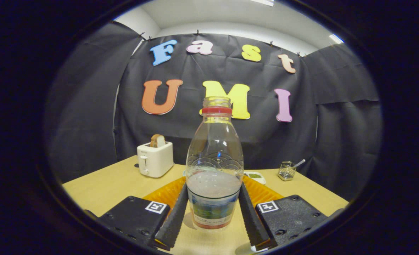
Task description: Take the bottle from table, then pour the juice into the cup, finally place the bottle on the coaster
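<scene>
Standing upright between gripper [213, 212] fingers: bottle [214, 170], both fingers pressing its sides, grasped.

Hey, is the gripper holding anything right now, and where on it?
Yes: the gripper is shut on the bottle, both fingers pressing the sides of its lower, labelled part while it stands upright on the table.

Hand-held gripper [212, 216]: both ribbed fingers [174, 217] extended forward, splayed apart, each touching bottle [214, 166] side, low over bench [106, 187].
</scene>
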